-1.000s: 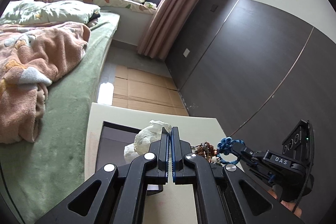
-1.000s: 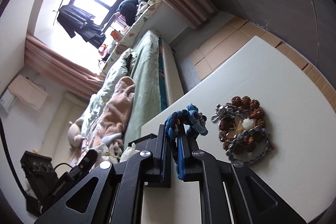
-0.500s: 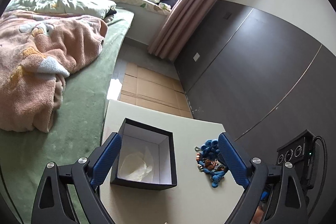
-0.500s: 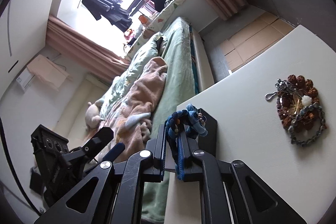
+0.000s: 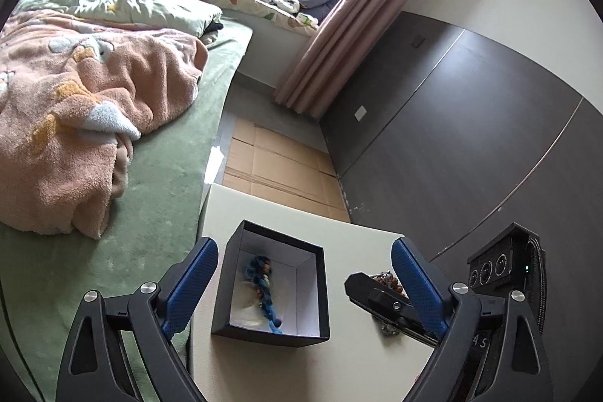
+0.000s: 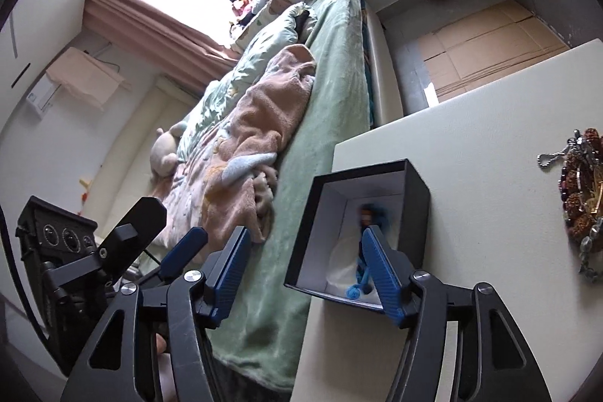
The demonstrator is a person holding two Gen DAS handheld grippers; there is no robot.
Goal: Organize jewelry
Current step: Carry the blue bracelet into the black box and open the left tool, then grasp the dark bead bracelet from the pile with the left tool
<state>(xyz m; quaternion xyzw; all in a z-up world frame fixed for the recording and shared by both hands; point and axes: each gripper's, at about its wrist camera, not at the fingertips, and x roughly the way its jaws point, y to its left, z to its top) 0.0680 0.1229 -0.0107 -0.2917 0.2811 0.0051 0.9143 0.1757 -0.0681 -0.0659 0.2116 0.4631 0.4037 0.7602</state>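
Inside the black box (image 5: 312, 292) lies a blurred, seemingly beaded blue bracelet (image 5: 264, 285).

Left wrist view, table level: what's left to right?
Bed → left hand-held gripper's left finger → black box with blue bracelet inside → right hand-held gripper's tip → jewelry pile.

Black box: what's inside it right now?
The box holds a blue bead bracelet lying on white tissue. Whatever sits under the tissue is covered.
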